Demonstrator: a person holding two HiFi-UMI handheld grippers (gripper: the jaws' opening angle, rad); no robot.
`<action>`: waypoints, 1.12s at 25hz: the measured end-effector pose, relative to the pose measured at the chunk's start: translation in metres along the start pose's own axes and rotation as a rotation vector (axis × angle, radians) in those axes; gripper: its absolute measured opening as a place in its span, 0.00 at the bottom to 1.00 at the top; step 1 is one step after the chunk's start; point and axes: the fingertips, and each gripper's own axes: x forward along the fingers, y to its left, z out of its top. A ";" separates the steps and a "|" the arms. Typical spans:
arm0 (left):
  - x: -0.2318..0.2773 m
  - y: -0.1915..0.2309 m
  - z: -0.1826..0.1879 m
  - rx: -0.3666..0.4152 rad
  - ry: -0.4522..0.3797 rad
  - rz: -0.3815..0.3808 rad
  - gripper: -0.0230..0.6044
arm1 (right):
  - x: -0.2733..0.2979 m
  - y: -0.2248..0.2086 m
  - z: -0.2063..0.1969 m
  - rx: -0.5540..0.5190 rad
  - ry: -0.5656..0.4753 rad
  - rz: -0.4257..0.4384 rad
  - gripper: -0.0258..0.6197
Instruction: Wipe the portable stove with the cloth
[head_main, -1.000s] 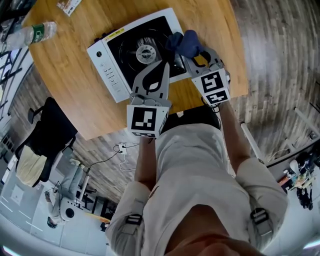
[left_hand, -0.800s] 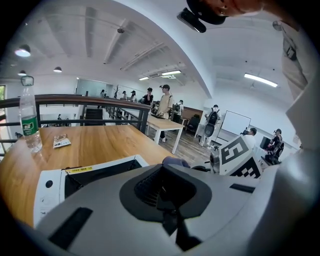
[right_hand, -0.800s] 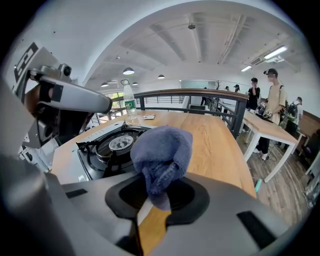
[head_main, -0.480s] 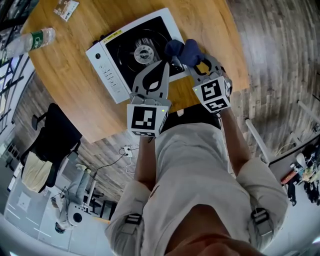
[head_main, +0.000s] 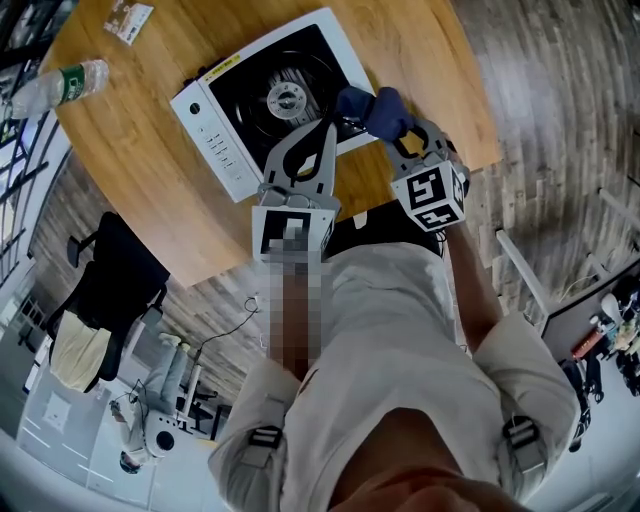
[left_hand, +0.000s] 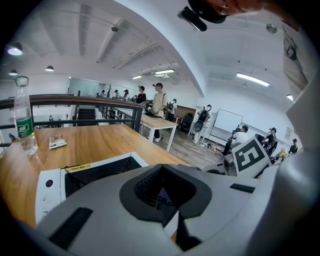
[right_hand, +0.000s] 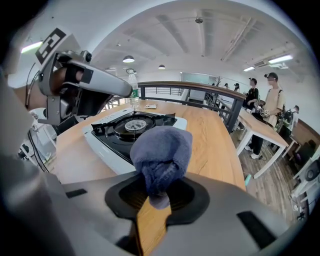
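"How many things are on your table (head_main: 140, 170)?"

"One portable stove (head_main: 262, 100), one plastic bottle (head_main: 55, 83) and one small packet (head_main: 128, 18)."

"And cloths?"

"Just one dark blue cloth (head_main: 375, 106)."

"Tools of yours?"

"Two: my left gripper (head_main: 325, 132) and my right gripper (head_main: 392, 135)."

"Chairs?"

"One black chair (head_main: 110, 290) that I can count. There are several people far off, too small to number."

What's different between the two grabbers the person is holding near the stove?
The left gripper has its jaws shut with nothing between them; the right gripper is clamped on a blue cloth. The left gripper's tip lies over the near side of the portable stove, while the right gripper sits at its right-hand edge. Both are grey and point toward the stove.
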 end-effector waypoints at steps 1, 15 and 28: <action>-0.001 0.000 -0.001 0.001 0.001 -0.002 0.07 | -0.001 0.001 -0.001 0.003 0.001 -0.003 0.19; -0.022 -0.009 -0.004 0.046 0.000 -0.067 0.07 | -0.054 0.020 -0.011 0.029 0.016 -0.092 0.19; -0.025 -0.021 -0.019 0.031 0.019 -0.116 0.07 | -0.071 0.032 -0.041 -0.040 0.145 -0.123 0.19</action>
